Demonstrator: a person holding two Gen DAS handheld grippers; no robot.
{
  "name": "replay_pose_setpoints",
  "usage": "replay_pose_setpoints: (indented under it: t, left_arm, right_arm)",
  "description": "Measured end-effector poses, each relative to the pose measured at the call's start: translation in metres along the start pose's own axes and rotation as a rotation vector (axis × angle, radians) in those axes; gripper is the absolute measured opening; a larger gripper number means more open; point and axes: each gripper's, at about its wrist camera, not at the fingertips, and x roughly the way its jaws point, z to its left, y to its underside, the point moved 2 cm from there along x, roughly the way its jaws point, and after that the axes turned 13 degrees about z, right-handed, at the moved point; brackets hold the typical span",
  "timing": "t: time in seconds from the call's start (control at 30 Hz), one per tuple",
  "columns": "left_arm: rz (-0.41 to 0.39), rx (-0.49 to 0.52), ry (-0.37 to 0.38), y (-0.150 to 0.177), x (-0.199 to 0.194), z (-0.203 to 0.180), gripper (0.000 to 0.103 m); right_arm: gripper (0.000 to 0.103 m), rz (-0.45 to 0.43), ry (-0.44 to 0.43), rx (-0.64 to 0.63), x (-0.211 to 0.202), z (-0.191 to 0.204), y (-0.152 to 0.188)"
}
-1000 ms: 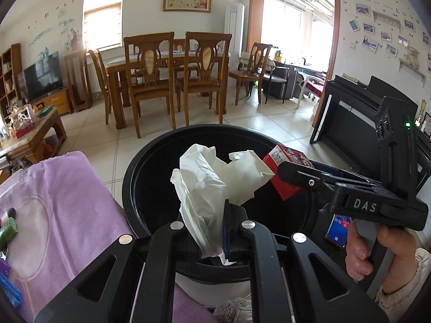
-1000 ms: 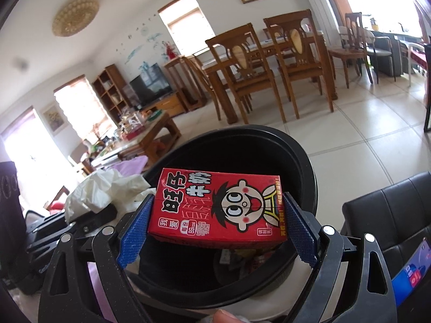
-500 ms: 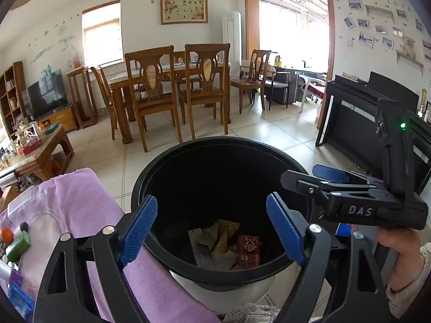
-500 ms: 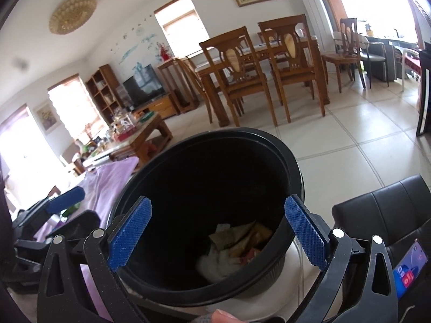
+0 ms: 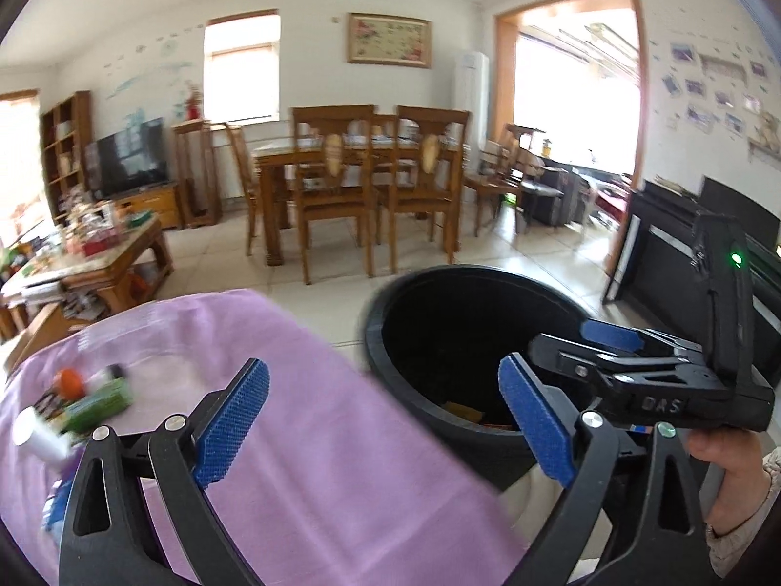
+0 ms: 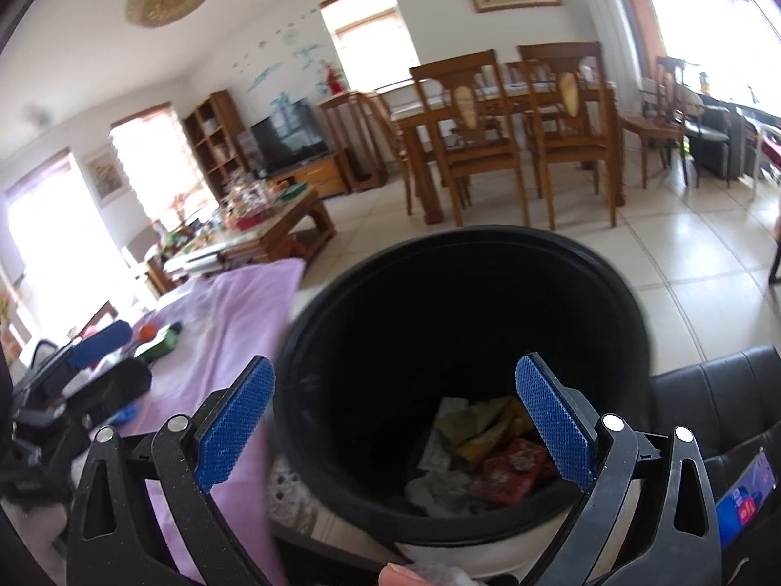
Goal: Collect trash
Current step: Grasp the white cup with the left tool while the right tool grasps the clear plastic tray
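Observation:
The black trash bin (image 5: pixel 385 303) (image 6: pixel 488 239) stands beside a surface under a purple cloth (image 5: pixel 317 415). At its bottom lie a red carton (image 6: pixel 507 473), a white tissue (image 6: pixel 439 488) and yellowish wrappers (image 6: pixel 483 425). My left gripper (image 5: pixel 383 376) hovers over the cloth's edge next to the bin, its jaws opening with nothing between them. My right gripper (image 6: pixel 396 371) stands open and empty above the bin's near rim. On the cloth's far left lie a green box (image 5: pixel 97 403), an orange ball (image 5: pixel 68 381) and a white bottle (image 5: pixel 36 432), all blurred.
A black leather seat (image 6: pixel 708 390) with a phone (image 6: pixel 747 493) on it sits right of the bin. A black piano (image 5: pixel 683 244) stands behind. A cluttered coffee table (image 5: pixel 97 263) and a dining table with chairs (image 5: pixel 361 195) lie farther off across the tiled floor.
The left gripper let go of the white tissue and the right one of the red carton; both now lie in the bin. Both grippers have swung left, toward the purple cloth.

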Motion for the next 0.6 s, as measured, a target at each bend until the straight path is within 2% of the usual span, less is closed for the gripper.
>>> replay_pose_setpoints:
  t: [0.17,0.3,0.4,0.5,0.57,0.6]
  left_arm:
    - [-0.006,-0.131,-0.089,0.013,-0.018,0.071,0.094]
    - [0.003,-0.252,-0.201,0.026,-0.031,0.14,0.094]
    - [0.049,-0.335,-0.28,0.036,-0.028,0.189,0.094]
    - [0.106,-0.4,-0.288,0.045,-0.018,0.226,0.092]
    - [0.149,-0.402,-0.268,0.046,-0.005,0.241,0.07]
    - [0.167,-0.406,-0.248,0.047,0.0,0.246,0.066]
  right_arm:
    - [0.098,0.027,-0.022,-0.057,0.02,0.048,-0.003]
    - [0.098,0.05,-0.047,-0.107,0.039,0.09,-0.008]
    - [0.098,0.065,-0.069,-0.142,0.054,0.121,-0.013]
    - [0.098,0.077,-0.09,-0.179,0.069,0.151,-0.021]
    - [0.098,0.085,-0.099,-0.205,0.079,0.172,-0.029]
    - [0.098,0.086,-0.101,-0.216,0.084,0.181,-0.031]
